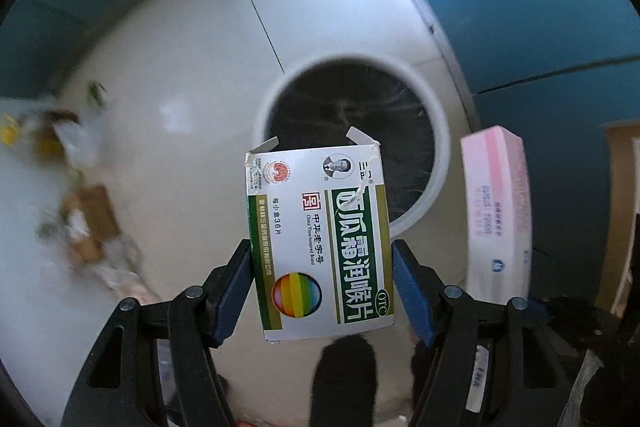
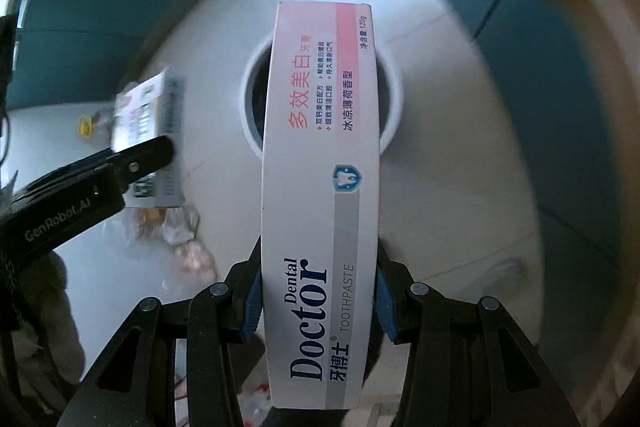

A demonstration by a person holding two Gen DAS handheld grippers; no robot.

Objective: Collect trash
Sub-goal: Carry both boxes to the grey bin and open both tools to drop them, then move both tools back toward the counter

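Note:
My left gripper is shut on a green-and-white lozenge box with a torn top flap, held above the floor just short of a white round trash bin with a dark liner. My right gripper is shut on a long white-and-pink toothpaste box, held over the bin. The toothpaste box also shows at the right of the left wrist view. The left gripper and its box show at the left of the right wrist view.
A blurred pile of wrappers, plastic and cardboard scraps lies on the white tile floor to the left; it also shows in the right wrist view. Blue cabinet fronts stand behind and right of the bin. A wooden panel is at far right.

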